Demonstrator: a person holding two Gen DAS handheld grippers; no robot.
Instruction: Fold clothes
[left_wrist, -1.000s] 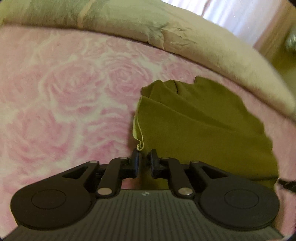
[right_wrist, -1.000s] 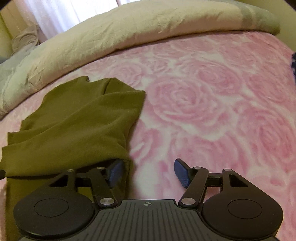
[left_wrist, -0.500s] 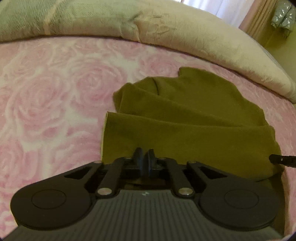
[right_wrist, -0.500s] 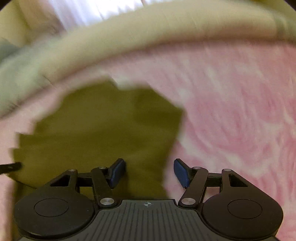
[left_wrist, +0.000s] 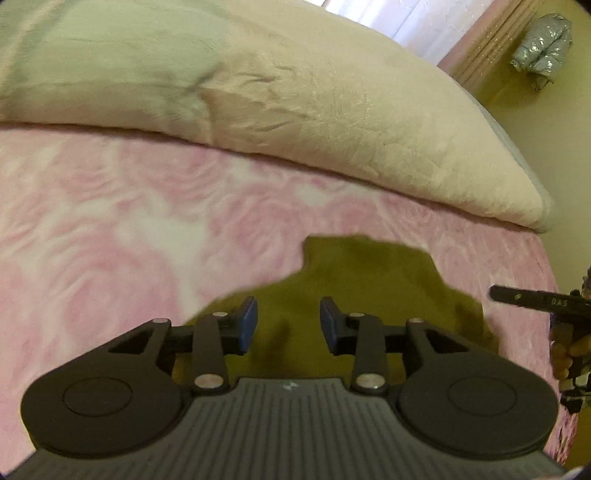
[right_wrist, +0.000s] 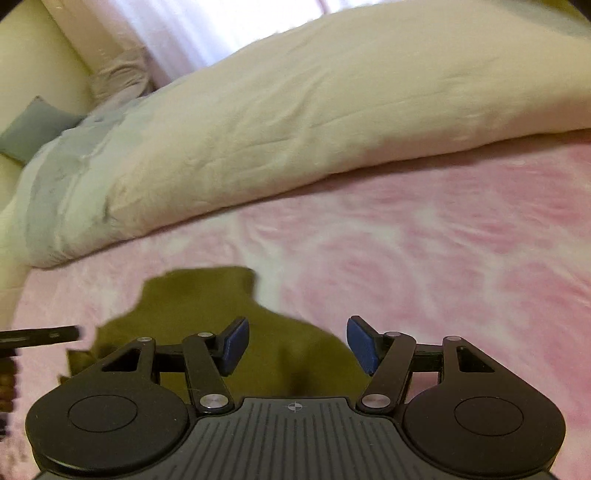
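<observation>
The olive-green folded cloth garment (left_wrist: 354, 291) is seen lying flat on the pink rose-patterned blanket (left_wrist: 129, 229) of the bed, at the 6 o'clock part of both wrist views, directly beneath the two tools. In the left wrist view the left tongs (left_wrist: 289, 325) are held above the garment; their blue-padded jaws are opening, and nothing is gripped between them, only the cloth lying below being seen through the gap. At 3 o'clock in that view the black tip of the other tool and part of a person's hand (left_wrist: 565, 354) are seen. In the right wrist view the right tongs (right_wrist: 297, 345) are released, the jaws standing wide apart over the garment's right edge, with the left pad above the green cloth and the right pad above the pink blanket. A bulky cream-coloured quilt with a grey-green end (right_wrist: 295, 122) is laid across the bed from 9 to 3 o'clock, well apart from the garment. The pictures are somewhat blurred.
</observation>
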